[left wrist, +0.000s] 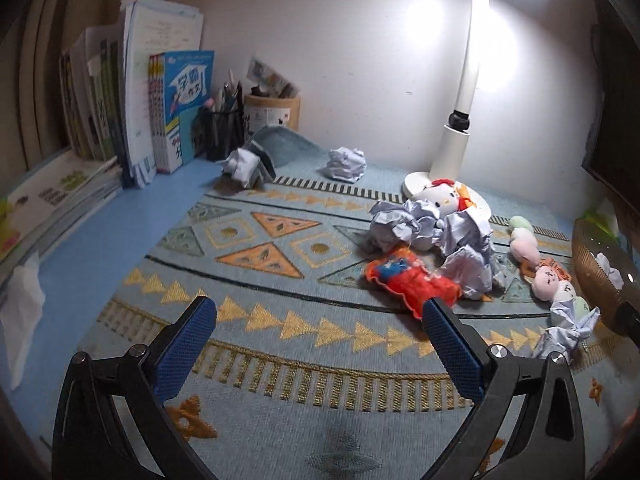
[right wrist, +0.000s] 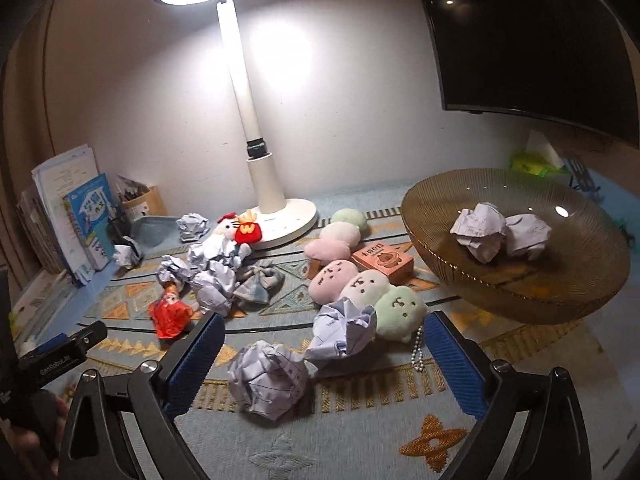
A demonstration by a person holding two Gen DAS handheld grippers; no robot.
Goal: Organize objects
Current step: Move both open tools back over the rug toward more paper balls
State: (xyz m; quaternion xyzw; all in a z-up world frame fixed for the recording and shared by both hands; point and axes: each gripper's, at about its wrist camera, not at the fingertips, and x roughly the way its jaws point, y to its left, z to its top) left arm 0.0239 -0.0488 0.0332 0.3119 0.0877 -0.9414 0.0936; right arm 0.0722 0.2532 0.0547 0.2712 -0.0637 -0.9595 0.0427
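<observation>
Crumpled paper balls (right wrist: pixel 268 380) litter the woven mat (right wrist: pixel 360 432); ribbed amber bowl (right wrist: pixel 592 280) holds two.

**Background items, non-task**

White lamp (right wrist: pixel 264 184) lit, base on the patterned mat (left wrist: pixel 280 360) by the wall. Books (left wrist: pixel 160 112) upright at the far left, pen holder (left wrist: pixel 224 128) beside them. Dark monitor (right wrist: pixel 540 32) top right. Desk (left wrist: pixel 80 248) is blue.

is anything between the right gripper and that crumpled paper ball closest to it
Nothing visible does. The open right gripper faces the crumpled white lined paper ball directly, with only bare patterned blue mat around it. A second crumpled paper wad lies just behind it.
</observation>
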